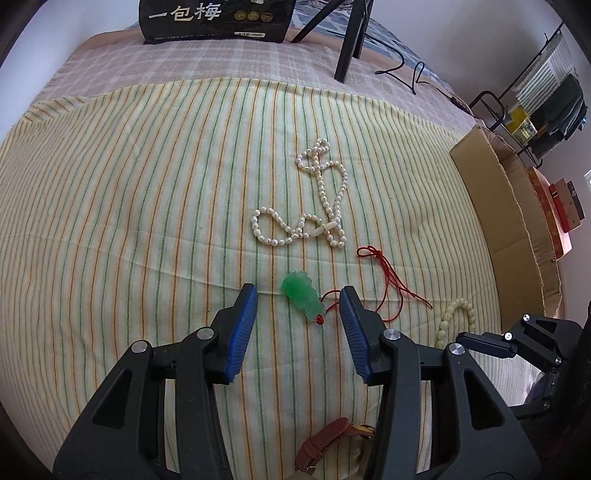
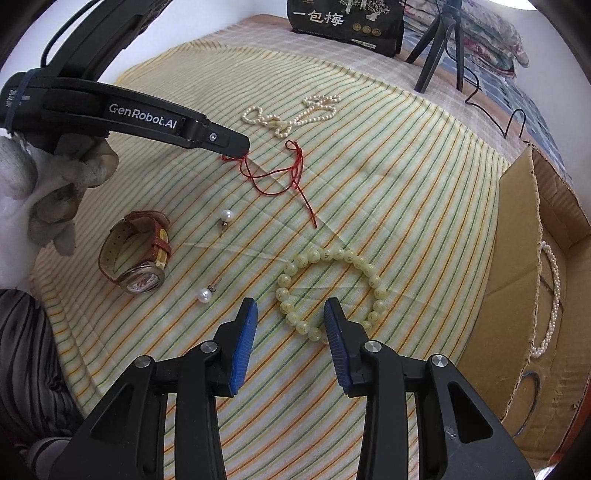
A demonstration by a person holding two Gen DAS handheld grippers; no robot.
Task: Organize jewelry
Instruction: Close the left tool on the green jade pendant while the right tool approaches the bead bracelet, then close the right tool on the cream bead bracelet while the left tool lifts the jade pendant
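A green jade pendant on a red cord lies on the striped cloth. My left gripper is open with the pendant between its blue pads. A white pearl necklace lies beyond it. My right gripper is open, just above the near edge of a pale bead bracelet. A brown-strap watch and two pearl earrings lie to its left. The red cord and pearl necklace lie farther off. The left gripper's body hides the pendant in the right wrist view.
An open cardboard box at the right holds a pearl strand; it also shows in the left wrist view. A black bag and a tripod stand at the back. A black cable lies near the tripod.
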